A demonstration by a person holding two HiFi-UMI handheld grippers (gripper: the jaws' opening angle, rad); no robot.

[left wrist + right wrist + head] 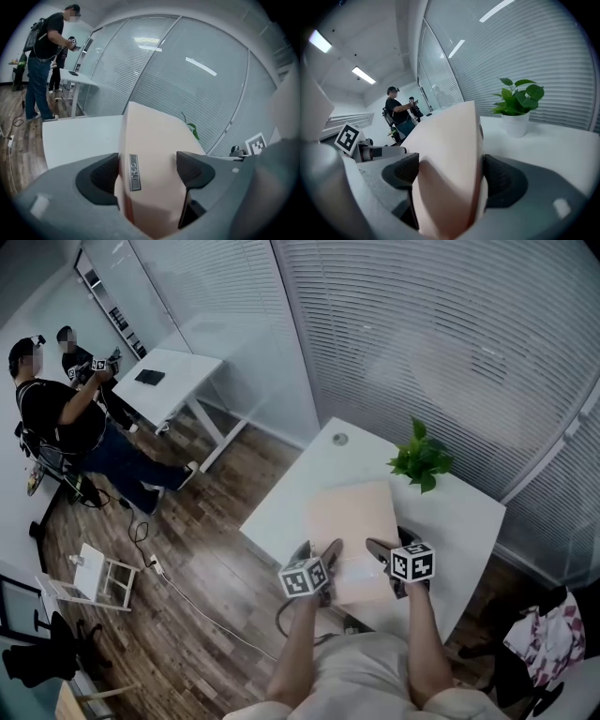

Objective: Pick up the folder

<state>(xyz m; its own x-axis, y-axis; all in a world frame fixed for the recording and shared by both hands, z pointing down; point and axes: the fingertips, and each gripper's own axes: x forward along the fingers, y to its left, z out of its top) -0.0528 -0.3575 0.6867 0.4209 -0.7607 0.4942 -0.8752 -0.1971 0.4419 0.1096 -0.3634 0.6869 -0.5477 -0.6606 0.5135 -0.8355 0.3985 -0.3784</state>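
- left gripper (317, 557) and right gripper (382, 554) both clamped on the pink folder (354, 521), at its near edge
- white pot (515, 125) holds a leafy plant (518, 96), near the folder's far right corner; the table (286, 512) is open on the folder's left

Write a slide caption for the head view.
The left gripper and right gripper clamp the pink folder over the white table.

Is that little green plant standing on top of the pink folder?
No, the plant stands on the white table, past the far corner of the folder.
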